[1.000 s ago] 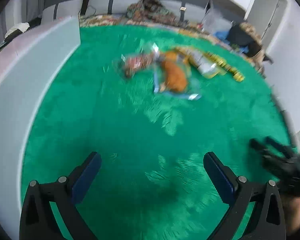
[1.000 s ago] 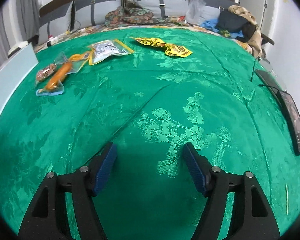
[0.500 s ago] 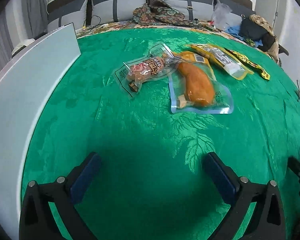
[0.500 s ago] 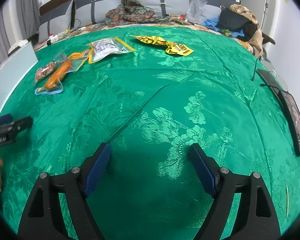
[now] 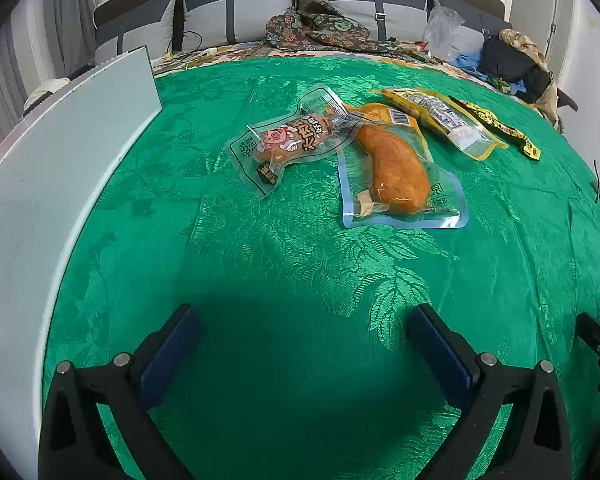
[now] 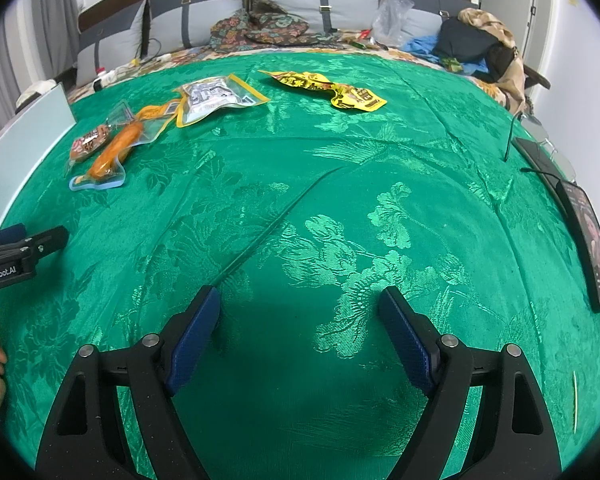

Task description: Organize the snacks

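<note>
Four snack packs lie flat in a loose row on a green brocade bedspread [image 5: 300,264]. The sausage pack [image 5: 290,140], clear with a cartoon pig on its label, has its long axis on a diagonal, one end toward the white board [image 5: 60,168] at the left, the other tucked against the drumstick pack [image 5: 396,170]. That blue-edged pouch runs nearly straight away from the left camera, the thick orange end nearest, its yellow top overlapped by the sausage pack. Just beyond, a yellow-edged pouch [image 5: 444,120] with a barcode panel angles toward the right, and a crumpled yellow wrapper [image 6: 328,88] lies apart from it, long axis roughly across the bed.

The left gripper [image 5: 300,348] hovers short of the sausage and drumstick packs, its blue-padded fingers [image 5: 168,356] spread wide, nothing between them but cloth. The right gripper [image 6: 300,332] is likewise spread wide over bare bedspread, well apart from every pack, holding nothing.

"GenRobot.AI" reads in white on the left gripper's body at the edge of the right view. The sausage label carries Chinese characters and what looks like "85", though the print is too small to be sure. A phone [image 6: 592,248] with a lit screen lies at the right edge of the bed.
</note>
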`<state>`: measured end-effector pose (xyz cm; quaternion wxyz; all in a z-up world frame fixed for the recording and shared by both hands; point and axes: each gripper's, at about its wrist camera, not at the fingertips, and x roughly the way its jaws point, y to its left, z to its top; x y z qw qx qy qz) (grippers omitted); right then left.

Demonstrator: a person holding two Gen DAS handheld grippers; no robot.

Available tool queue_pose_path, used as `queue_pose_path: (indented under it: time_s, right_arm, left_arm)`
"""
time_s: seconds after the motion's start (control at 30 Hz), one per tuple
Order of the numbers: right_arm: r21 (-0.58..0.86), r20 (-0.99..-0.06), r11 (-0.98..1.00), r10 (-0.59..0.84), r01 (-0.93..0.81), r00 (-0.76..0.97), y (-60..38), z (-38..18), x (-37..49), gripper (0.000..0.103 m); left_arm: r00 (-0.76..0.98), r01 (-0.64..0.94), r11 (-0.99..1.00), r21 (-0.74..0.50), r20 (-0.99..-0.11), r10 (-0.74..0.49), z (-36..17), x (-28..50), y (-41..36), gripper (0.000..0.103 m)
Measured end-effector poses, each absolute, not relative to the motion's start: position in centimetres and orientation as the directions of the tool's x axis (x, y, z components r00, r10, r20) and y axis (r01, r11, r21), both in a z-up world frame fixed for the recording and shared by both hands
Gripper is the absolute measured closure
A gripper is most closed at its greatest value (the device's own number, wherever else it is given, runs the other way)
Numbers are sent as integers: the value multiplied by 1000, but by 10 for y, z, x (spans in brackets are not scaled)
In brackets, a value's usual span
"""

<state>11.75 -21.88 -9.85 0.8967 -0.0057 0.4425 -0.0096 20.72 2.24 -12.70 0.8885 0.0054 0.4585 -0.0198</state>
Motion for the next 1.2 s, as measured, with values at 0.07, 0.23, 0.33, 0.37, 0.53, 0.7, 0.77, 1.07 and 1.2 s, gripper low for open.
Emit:
queue_pose_path:
  time_s: [0.07,0.23,0.33,0.37,0.53,0.7,0.77,1.07,1.2]
  right_arm:
    - [-20,-794,1000,-26,17,607,-219,-99,117,17]
    - [-19,-794,1000,-26,18,607,-220,-99,116,17]
    - [-19,-794,1000,-26,18,607,-220,-99,116,17]
    - [-19,-794,1000,-26,18,607,-220,-99,116,17]
    - [-19,-795,1000,-26,18,607,-220,-99,116,17]
    - [-19,-795,1000,-26,18,607,-220,-98,116,17]
    - [-19,-795,1000,-26,18,607,-220,-98,116,17]
    - [-19,-795,1000,-26,18,606,-220,-98,116,16]
    - [-19,-795,1000,-26,18,606,-220,-98,116,16]
  left_arm:
    - [579,40,999,-8,-815,-30,-127,207,22,0]
    - [579,40,999,-8,-815,-30,-127,207,22,0]
    - [579,40,999,-8,-815,-30,-127,206,22,0]
    - [579,40,999,-8,-815,-30,-127,206,22,0]
    - [579,40,999,-8,-815,-30,-127,206,22,0]
    - [579,40,999,-8,-815,-30,-127,206,22,0]
    - [579,40,999,-8,-815,-30,-126,206,22,0]
    - [579,39,999,-8,-815,-29,-126,206,22,0]
    - [579,39,999,-8,-815,-29,-126,206,22,0]
